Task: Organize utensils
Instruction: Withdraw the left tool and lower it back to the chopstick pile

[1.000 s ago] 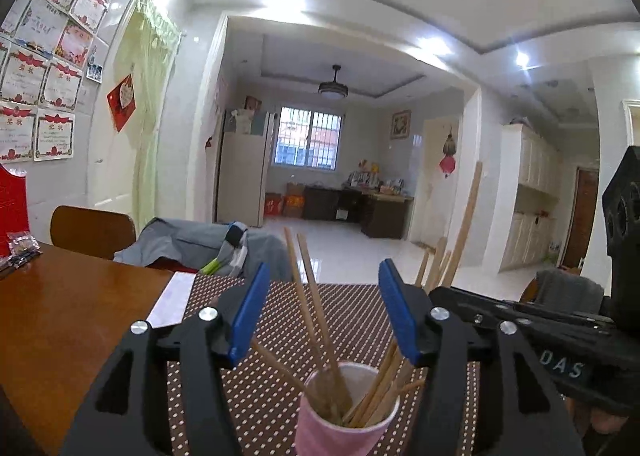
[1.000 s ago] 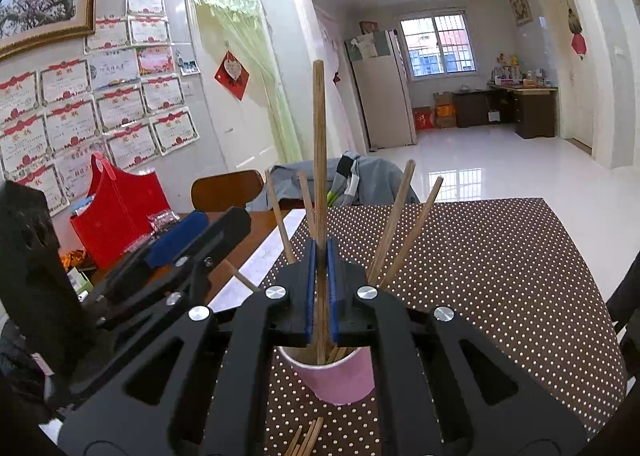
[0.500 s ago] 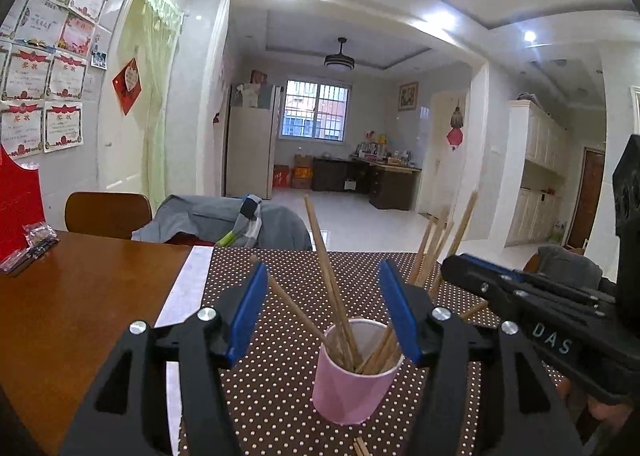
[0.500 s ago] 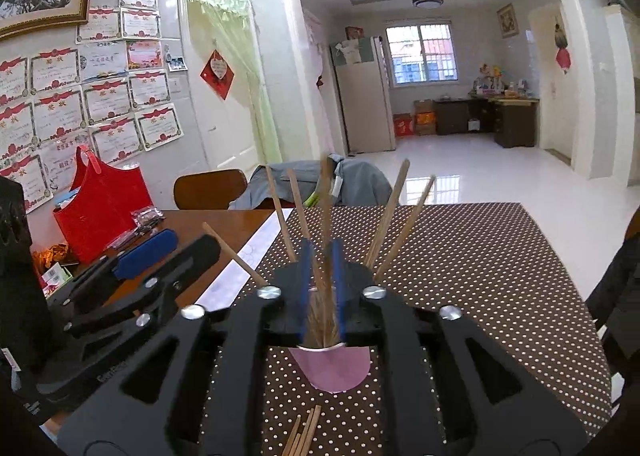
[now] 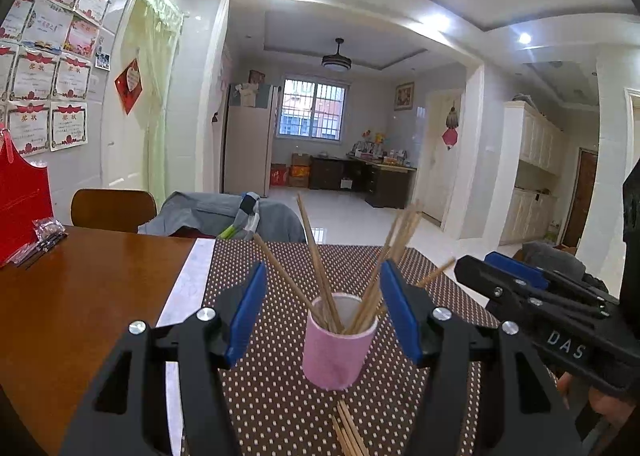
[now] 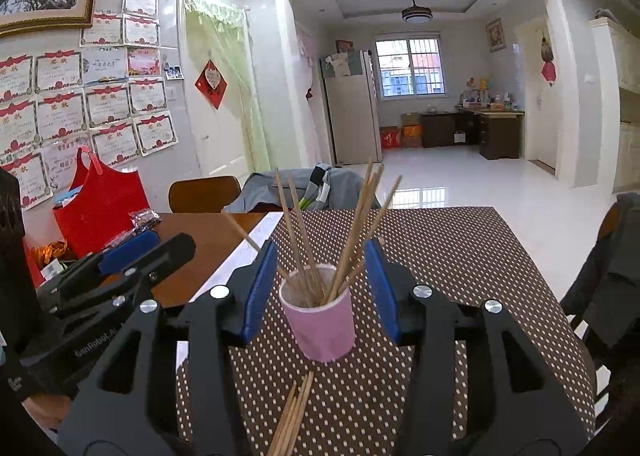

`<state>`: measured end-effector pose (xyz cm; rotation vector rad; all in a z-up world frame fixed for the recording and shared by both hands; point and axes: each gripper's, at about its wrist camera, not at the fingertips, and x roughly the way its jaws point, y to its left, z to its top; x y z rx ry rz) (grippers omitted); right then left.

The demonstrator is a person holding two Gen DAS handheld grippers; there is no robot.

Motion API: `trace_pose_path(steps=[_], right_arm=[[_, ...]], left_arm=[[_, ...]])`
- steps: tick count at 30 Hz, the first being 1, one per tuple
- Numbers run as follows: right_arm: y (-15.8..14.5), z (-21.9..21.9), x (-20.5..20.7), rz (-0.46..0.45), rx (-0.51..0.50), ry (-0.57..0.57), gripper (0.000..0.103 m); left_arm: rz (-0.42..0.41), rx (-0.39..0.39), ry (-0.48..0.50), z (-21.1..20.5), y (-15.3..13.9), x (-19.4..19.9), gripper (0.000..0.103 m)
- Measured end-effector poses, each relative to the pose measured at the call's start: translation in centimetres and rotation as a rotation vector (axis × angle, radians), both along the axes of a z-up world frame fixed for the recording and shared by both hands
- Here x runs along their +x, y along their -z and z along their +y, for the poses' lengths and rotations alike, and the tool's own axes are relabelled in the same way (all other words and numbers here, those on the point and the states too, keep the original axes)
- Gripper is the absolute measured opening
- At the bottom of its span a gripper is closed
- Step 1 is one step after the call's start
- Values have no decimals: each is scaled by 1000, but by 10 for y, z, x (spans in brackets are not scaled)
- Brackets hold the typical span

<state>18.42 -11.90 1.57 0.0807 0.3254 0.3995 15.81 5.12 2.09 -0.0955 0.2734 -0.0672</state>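
A pink cup (image 5: 337,348) stands upright on the brown dotted mat (image 5: 276,396) with several wooden chopsticks (image 5: 320,268) leaning in it. It also shows in the right wrist view (image 6: 320,328) with its chopsticks (image 6: 352,232). My left gripper (image 5: 322,316) is open and empty, its blue pads on either side of the cup, pulled back from it. My right gripper (image 6: 320,292) is open and empty, also framing the cup. A loose bundle of chopsticks (image 6: 292,416) lies on the mat in front of the cup, also in the left wrist view (image 5: 350,432).
A wooden table (image 5: 80,296) extends left of the mat. A red bag (image 6: 100,212) and small packets (image 6: 140,220) stand at the far left. Chairs with grey clothes (image 5: 224,216) are behind the table. A dark jacket on a chair (image 6: 616,280) is at the right.
My right gripper held one chopstick upright over the cup, lowered it in, then opened and let it go. Both grippers have drawn back from the cup.
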Motion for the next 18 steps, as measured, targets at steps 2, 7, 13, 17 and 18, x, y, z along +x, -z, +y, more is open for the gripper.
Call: trace_pose_path(steps=[2,7,13,17,18], right_arm=[[5,-3,-9,9,-6,2,47],[22,-12,-24,49,-26,10,49],[56,-17,-32,149,-43,6,53],[82,-19,-34,238,-60,-11,59],[86,-19,-35,252,-56,-15,59]], left_arm=[[22,0,12,-3,4,-6,58],[159,-29,79,-6,23,-12,58],[316,-6,97,-16,61,-14,58],[430,13,113,-19,94,-11,58],[459,10,119,-19,102,-10,58]])
